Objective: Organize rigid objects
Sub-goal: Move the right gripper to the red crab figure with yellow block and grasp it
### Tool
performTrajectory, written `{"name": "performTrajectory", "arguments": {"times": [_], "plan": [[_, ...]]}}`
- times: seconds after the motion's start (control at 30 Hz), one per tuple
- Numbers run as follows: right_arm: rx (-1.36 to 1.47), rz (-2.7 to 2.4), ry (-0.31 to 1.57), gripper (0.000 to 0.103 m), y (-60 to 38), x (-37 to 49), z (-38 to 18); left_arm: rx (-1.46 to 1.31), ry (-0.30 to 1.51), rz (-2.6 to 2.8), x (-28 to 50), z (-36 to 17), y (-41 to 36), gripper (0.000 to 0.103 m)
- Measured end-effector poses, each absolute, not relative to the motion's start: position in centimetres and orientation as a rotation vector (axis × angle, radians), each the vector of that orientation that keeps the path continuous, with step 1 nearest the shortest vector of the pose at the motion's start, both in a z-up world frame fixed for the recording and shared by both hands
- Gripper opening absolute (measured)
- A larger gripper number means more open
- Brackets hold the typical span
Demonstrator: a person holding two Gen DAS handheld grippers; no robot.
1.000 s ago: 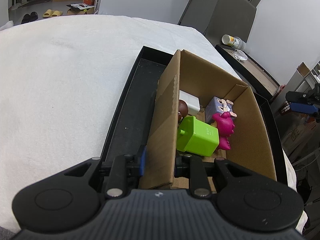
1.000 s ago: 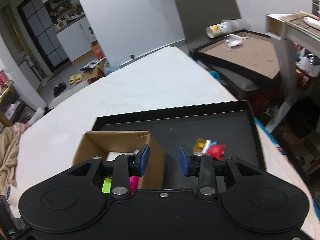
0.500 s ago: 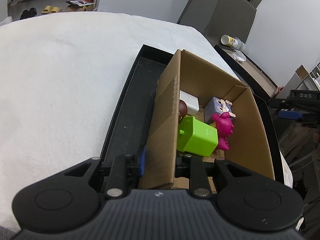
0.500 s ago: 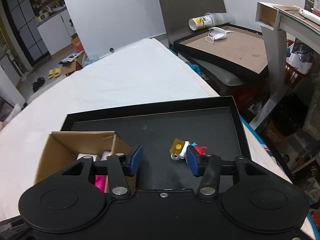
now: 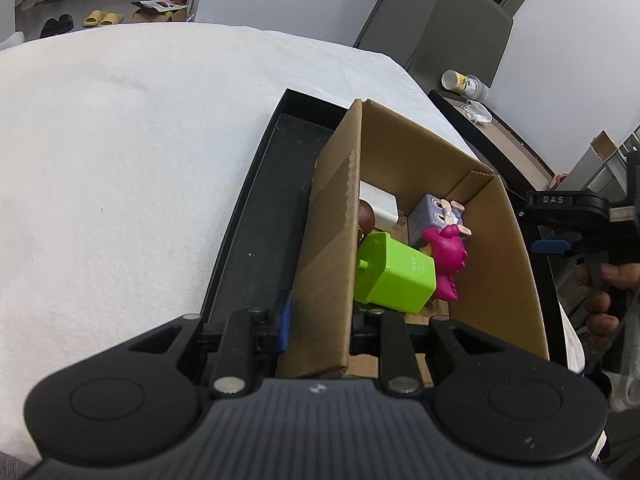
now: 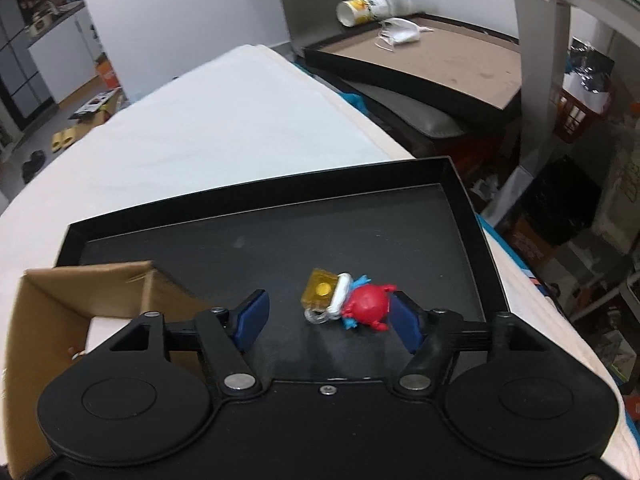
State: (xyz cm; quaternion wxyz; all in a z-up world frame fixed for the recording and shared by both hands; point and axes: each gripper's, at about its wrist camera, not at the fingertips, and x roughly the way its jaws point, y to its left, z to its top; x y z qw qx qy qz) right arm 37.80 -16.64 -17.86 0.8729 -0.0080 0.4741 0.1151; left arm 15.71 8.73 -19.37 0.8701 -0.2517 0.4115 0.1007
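A lived-in home room, used as a makeshift work spot. A bed [image 5: 140, 152] under a white cover fills the middle. Beyond its far end, yellow slippers [image 5: 102, 19] and dark shoes [image 5: 56, 26] lie on the floor by a doorway. To the bed's right stand cluttered shelves [image 6: 576, 92] and a tipped paper cup [image 6: 360, 10].

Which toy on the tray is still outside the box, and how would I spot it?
Look at the black tray, on its bare floor right of the cardboard box. A small clump lies there: a red round figure touching a yellow cube. The figure is the only red thing, with blue bits sticking out.
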Motion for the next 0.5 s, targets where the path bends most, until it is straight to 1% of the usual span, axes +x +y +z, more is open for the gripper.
{"name": "performTrajectory", "arguments": {"times": [0.13,0.2,0.3,0.43,0.5], "plan": [[0.016,0.213,1.005,0.069,-17.1,38.7,-18.8,-0.525,0.860,0.211,15.7,-19.4,8.7,0.024],[0.016,0.211,1.010,0.074,-17.0,38.9,-19.3,-0.523,0.859,0.211,15.7,-19.4,8.7,0.024],[-0.030,0.216,0.995,0.080,-16.3,39.1,-19.8,-0.517,0.856,0.214,15.8,-19.4,8.7,0.024],[-0.039,0.210,1.016,0.080,-15.9,39.4,-20.6,-0.514,0.857,0.214,15.9,-19.4,8.6,0.024],[-0.061,0.207,1.026,0.076,-15.7,39.4,-20.9,-0.515,0.857,0.215,15.9,-19.4,8.6,0.024]]}}
